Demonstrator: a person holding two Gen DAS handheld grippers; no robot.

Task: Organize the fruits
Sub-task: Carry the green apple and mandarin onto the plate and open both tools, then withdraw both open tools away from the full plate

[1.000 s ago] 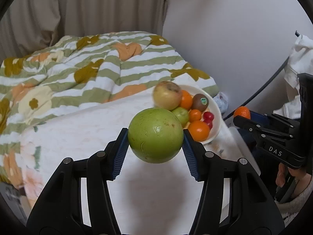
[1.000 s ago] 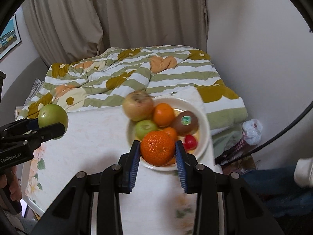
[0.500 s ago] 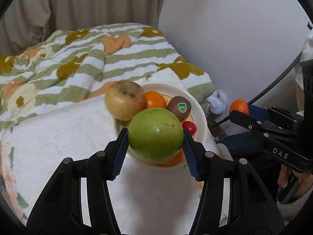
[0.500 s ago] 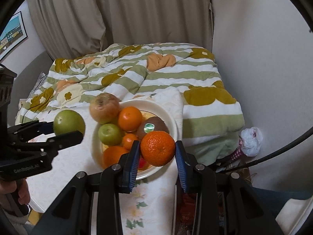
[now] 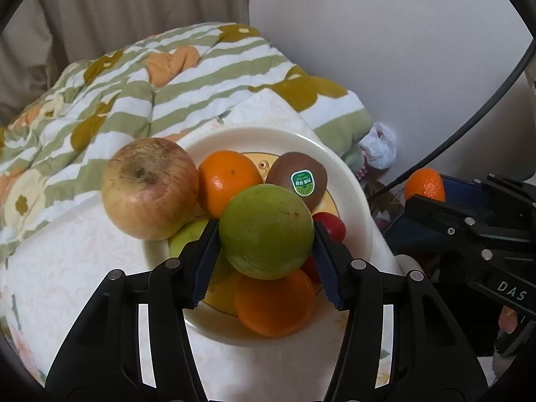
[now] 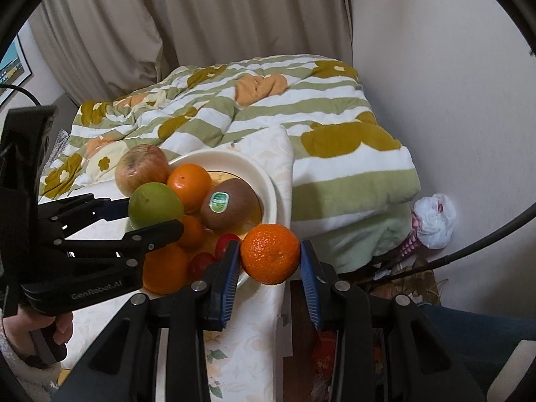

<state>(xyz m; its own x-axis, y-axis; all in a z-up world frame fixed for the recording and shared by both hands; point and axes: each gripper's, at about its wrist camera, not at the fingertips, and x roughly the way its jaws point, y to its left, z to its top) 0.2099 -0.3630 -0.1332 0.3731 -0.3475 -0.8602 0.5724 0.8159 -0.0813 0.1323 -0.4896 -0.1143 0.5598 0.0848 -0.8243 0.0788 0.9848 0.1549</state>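
My left gripper (image 5: pixel 266 236) is shut on a green apple (image 5: pixel 266 231) and holds it over the white fruit bowl (image 5: pixel 355 187). The bowl holds a large reddish apple (image 5: pixel 149 189), oranges (image 5: pixel 229 182), a kiwi (image 5: pixel 298 179) with a sticker, a small green fruit and red fruits. My right gripper (image 6: pixel 269 258) is shut on a mandarin (image 6: pixel 269 254) just right of the bowl (image 6: pixel 268 187), past the table's right edge. The left gripper with the green apple (image 6: pixel 155 206) shows over the bowl in the right wrist view.
The bowl stands at the far right corner of a table with a pale floral cloth (image 6: pixel 248 345). A bed with a striped green quilt (image 6: pixel 301 127) lies behind. A white plastic bag (image 6: pixel 435 221) lies on the floor by the wall.
My left gripper has moved right and forward with the green apple until it is over the bowl. My right gripper has moved right with the mandarin, off the bowl to its right side.
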